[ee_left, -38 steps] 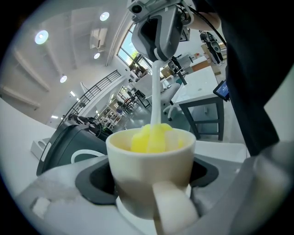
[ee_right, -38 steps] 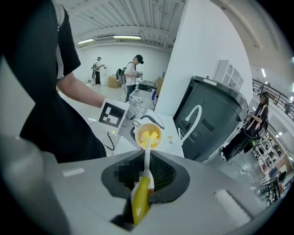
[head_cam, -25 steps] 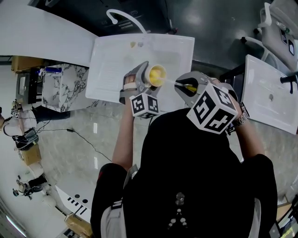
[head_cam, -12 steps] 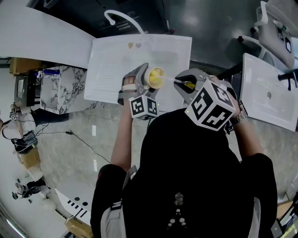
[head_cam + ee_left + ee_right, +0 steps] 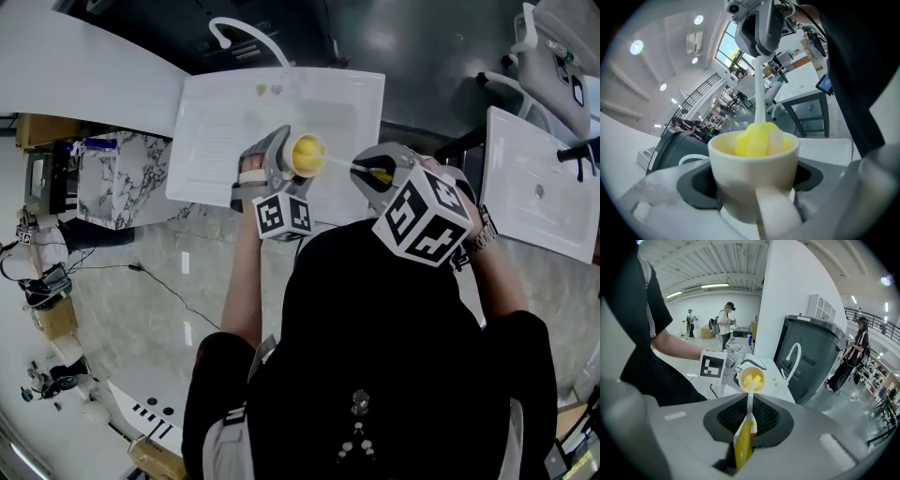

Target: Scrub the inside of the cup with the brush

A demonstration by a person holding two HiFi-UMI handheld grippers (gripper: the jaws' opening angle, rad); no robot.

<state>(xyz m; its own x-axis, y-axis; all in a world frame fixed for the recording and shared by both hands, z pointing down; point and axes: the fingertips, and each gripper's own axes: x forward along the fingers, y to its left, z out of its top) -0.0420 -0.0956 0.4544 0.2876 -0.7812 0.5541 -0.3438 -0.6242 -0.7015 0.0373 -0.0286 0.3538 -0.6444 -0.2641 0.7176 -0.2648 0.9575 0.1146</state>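
A cream cup with its handle toward the camera sits clamped between the jaws of my left gripper. In the head view the cup is held over the white sink basin, mouth facing right. My right gripper is shut on the yellow handle of the brush. Its white stem runs forward into the cup, and the yellow sponge head fills the cup's mouth. The right gripper sits just right of the cup.
A curved white faucet stands behind the basin. A second white basin lies to the right, a marble-patterned block to the left. People stand in the background of the right gripper view.
The cup and left gripper shifted slightly left and up in the head view, and the cup's mouth turned more toward the brush. The right gripper stays put.
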